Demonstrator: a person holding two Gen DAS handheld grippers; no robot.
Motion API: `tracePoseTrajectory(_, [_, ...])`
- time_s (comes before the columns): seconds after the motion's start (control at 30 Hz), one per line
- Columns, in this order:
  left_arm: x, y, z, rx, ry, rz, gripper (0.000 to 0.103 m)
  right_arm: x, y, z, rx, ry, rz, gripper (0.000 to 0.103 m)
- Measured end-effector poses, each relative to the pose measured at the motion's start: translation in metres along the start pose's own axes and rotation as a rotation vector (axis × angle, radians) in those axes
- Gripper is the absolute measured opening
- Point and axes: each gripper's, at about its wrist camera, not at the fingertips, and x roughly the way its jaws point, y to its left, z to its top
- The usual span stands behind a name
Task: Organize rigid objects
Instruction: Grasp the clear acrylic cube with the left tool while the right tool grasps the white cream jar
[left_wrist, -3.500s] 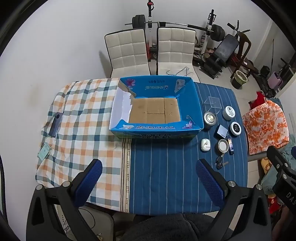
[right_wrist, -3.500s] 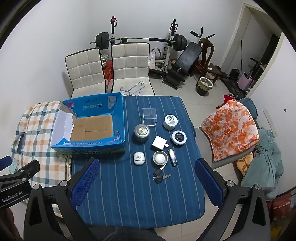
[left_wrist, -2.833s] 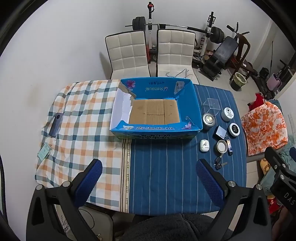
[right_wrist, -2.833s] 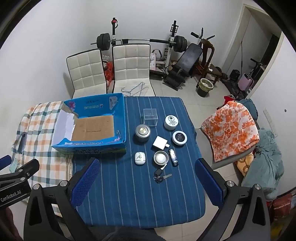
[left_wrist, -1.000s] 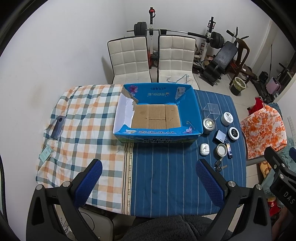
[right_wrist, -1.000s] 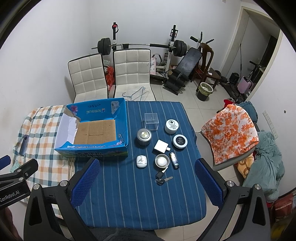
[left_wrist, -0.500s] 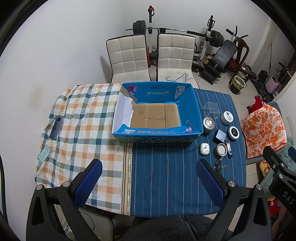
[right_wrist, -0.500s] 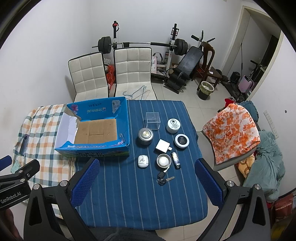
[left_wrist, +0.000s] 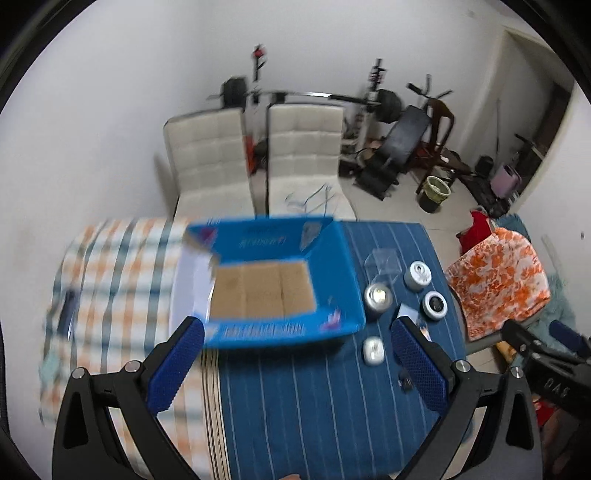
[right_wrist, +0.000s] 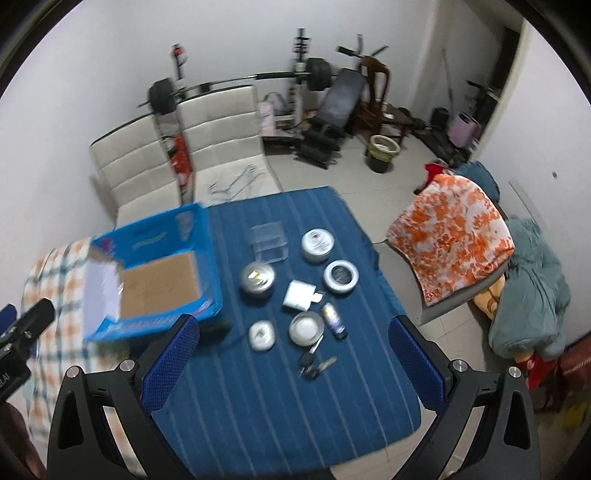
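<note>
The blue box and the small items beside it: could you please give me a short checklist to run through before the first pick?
1. Blue box open and nothing in it, cardboard floor showing: ok.
2. Left gripper open, holding nothing: ok.
3. Right gripper open, holding nothing: ok.
4. Small items apart enough to grasp singly: the round tin, white case and clear box stand separate: ok. The keys lie against the shallow dish: not ok.
5. Sharp view for aiming: both views are motion-blurred: not ok.
6. Which item goes first: cannot tell.
</note>
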Motion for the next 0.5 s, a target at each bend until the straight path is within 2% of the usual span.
tracePoseTrajectory(0.1, [0.047,-0.023,0.03,0.001,0.033,-0.045,0.103,0.048,-0.023,0.026,0.013,0.012,-0.04,0.103])
tracePoseTrajectory(0.2, [0.109,-0.056,0.061,-0.013,0.1,-0.092,0.103,0.119,-0.045,0.056,0.018,0.081,-0.013,0.103])
tracePoseTrajectory(0.33, [0.209,-0.108,0.094,-0.018,0.226,-0.052,0.103,0.239,-0.063,0.098,0.007,0.18,0.016,0.101])
tracePoseTrajectory(0.4, [0.244,-0.125,0.099,-0.029,0.278,-0.048,0.103,0.3,-0.069,0.115,0.019,0.25,0.042,0.099])
tracePoseTrajectory(0.47, [0.293,-0.146,0.107,-0.038,0.363,-0.045,0.101,0.344,-0.073,0.123,0.037,0.311,0.078,0.098])
tracePoseTrajectory(0.5, [0.303,-0.153,0.108,-0.037,0.38,-0.045,0.101,0.367,-0.073,0.125,0.045,0.346,0.105,0.098])
